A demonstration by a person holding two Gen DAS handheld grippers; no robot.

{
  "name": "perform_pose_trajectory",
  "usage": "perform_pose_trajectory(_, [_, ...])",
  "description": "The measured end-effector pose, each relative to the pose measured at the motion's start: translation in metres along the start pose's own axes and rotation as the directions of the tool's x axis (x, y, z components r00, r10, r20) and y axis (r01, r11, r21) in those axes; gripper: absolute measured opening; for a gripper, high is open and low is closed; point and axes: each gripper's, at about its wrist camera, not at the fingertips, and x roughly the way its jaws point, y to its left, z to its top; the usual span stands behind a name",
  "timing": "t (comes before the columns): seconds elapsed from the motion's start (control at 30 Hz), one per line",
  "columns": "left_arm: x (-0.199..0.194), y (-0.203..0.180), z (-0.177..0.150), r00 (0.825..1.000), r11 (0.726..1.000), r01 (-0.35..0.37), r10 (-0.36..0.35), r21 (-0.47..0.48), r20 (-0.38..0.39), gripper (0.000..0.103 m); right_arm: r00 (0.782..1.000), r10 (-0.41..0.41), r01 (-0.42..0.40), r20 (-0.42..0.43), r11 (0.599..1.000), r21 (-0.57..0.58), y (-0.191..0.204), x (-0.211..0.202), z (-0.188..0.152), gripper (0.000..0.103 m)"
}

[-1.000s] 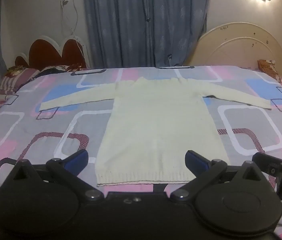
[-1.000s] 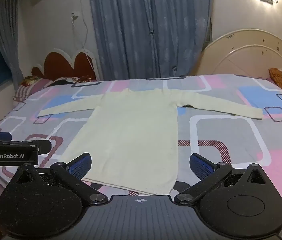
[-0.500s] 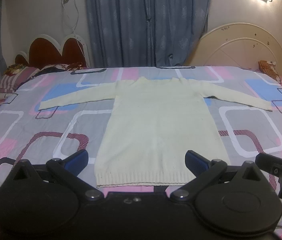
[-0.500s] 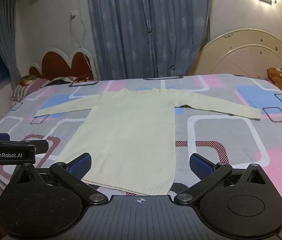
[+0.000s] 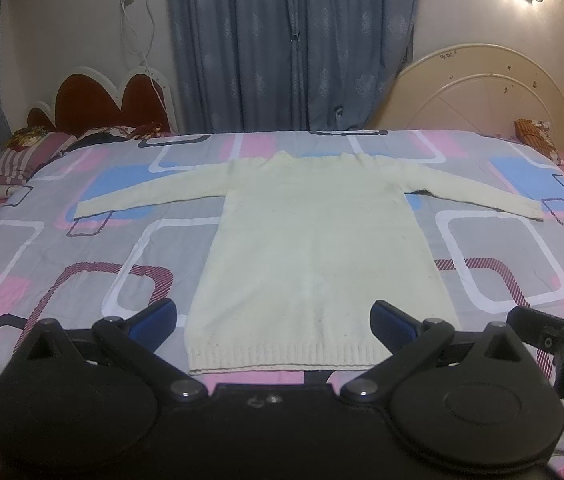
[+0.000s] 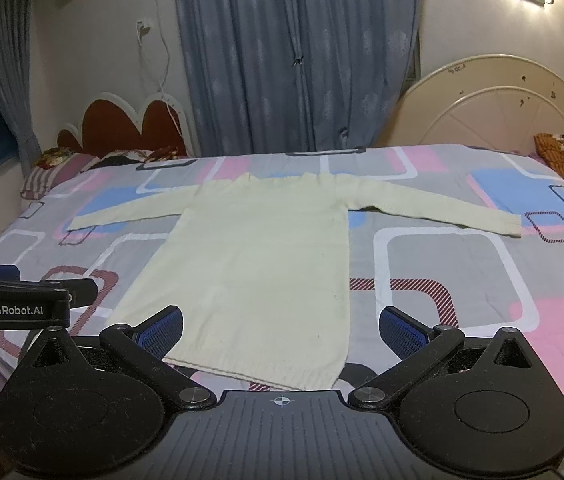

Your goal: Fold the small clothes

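Observation:
A pale cream knitted sweater lies flat on the bed, both sleeves spread sideways and its ribbed hem nearest me; it also shows in the right wrist view. My left gripper is open and empty, held above the hem at the bed's near edge. My right gripper is open and empty, above the hem's right corner. The right gripper shows at the right edge of the left wrist view; the left gripper shows at the left of the right wrist view.
The bed sheet has grey, pink and blue squares. Pillows lie at the far left by a red headboard. A cream headboard stands at the far right. Blue curtains hang behind.
Both grippers have risen and drawn back slightly, so the sweater sits a little lower and smaller in view. The sweater has not moved. Both grippers stay open.

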Motion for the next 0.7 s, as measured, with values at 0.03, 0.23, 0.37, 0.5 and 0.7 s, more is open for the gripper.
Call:
perform_pose_trajectory(0.03, [0.0, 0.0, -0.0001, 1.0, 1.0, 0.0, 0.0, 0.0, 0.0, 0.103, 1.0, 0.001, -0.001, 0.0, 1.0, 0.0, -0.0002, -0.0001, -0.0001, 0.103])
perform_pose_trajectory(0.23, [0.0003, -0.0001, -0.0002, 1.0, 1.0, 0.003, -0.003, -0.001, -0.003, 0.103, 1.0, -0.001, 0.001, -0.001, 1.0, -0.001, 0.0001, -0.0001, 0.0006, 0.103])
perform_pose_trajectory(0.37, [0.0037, -0.0003, -0.0013, 1.0, 1.0, 0.006, -0.006, 0.002, -0.006, 0.103, 1.0, -0.002, 0.002, -0.001, 1.0, 0.003, -0.0008, 0.0003, 0.0007, 0.103])
perform_pose_trajectory(0.5, [0.0038, -0.0004, -0.0013, 1.0, 1.0, 0.006, -0.006, 0.002, -0.006, 0.103, 1.0, -0.005, 0.005, -0.003, 1.0, 0.003, -0.002, 0.0015, 0.0013, 0.103])
perform_pose_trajectory(0.7, [0.0045, -0.0006, -0.0019, 1.0, 1.0, 0.008, -0.008, 0.001, -0.006, 0.103, 1.0, -0.003, 0.003, -0.004, 1.0, 0.003, -0.0024, 0.0016, 0.0016, 0.103])
